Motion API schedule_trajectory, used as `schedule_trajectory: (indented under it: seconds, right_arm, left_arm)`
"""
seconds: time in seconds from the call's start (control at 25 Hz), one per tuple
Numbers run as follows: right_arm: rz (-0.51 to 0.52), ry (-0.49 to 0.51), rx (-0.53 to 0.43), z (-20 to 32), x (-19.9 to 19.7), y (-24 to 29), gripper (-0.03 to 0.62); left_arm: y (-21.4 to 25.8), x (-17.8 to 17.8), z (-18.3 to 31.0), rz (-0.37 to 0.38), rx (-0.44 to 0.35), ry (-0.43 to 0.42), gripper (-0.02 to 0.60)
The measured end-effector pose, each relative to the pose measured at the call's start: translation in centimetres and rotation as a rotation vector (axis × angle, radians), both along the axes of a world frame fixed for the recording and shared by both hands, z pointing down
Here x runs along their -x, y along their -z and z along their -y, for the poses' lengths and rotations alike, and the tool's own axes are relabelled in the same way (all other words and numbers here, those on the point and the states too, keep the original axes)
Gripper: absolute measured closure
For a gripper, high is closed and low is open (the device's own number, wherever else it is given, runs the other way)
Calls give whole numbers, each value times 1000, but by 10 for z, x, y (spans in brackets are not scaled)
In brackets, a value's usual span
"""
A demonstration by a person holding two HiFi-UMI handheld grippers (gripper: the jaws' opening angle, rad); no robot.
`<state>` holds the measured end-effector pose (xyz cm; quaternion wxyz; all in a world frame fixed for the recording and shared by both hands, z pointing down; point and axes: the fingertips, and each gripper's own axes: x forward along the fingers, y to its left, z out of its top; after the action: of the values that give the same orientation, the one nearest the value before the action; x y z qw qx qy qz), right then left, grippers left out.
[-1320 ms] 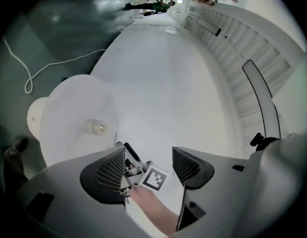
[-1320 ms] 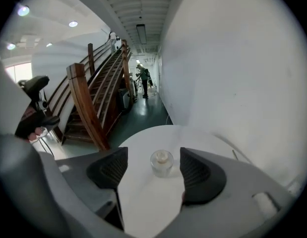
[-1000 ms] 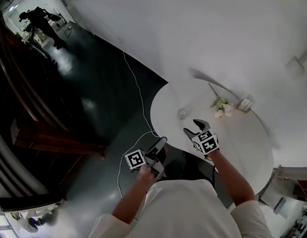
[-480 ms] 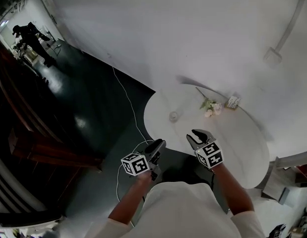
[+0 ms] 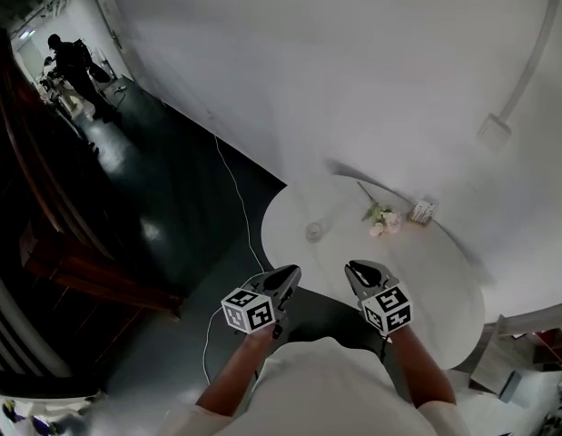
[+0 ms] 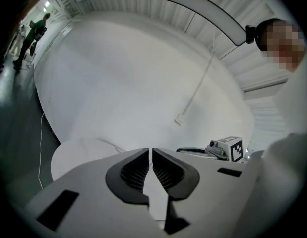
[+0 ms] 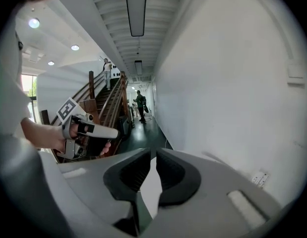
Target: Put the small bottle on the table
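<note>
A small clear bottle (image 5: 313,232) stands on the round white table (image 5: 426,271), near its left side. My left gripper (image 5: 290,271) hangs over the dark floor just off the table's near edge. In its own view the left gripper (image 6: 150,150) has its jaws closing, with only a thin slit left and nothing between them. My right gripper (image 5: 355,266) is at the table's near rim, a short way this side of the bottle. The right gripper (image 7: 154,152) is closing too, with nothing in it.
A sprig of pale flowers (image 5: 379,218) and a small patterned box (image 5: 422,211) lie at the table's far side by the white wall. A white cable (image 5: 235,198) runs across the dark floor. Dark wooden stairs (image 5: 81,262) stand at left, with a person (image 5: 76,66) far down the corridor.
Both grippers' jaws have gone from wide apart to nearly together. Both hands sit a little lower in the head view, nearer the body. The bottle has stayed on the table.
</note>
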<state>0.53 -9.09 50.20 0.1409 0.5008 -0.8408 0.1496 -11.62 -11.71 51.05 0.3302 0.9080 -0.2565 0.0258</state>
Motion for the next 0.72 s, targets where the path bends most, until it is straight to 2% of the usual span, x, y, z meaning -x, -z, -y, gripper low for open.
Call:
schedule_trajectory:
  seconds: [0.12,0.28,0.52,0.72]
  right_arm:
    - [21,34,-16,-5,-7,12,582]
    - [35,75,-47,-11,-17,25,583]
    - [64,116,-101,-12,-30,40,583]
    - [66,172,-125,-15,-19,49,583]
  left_arm:
    - [10,-6,-6,23,-35,32,566]
    - [27,-16,-14,13,-84,60,575]
    - [41,-28,-28,71,-166,55,575]
    - [51,-22,-29,54,-172,70,575]
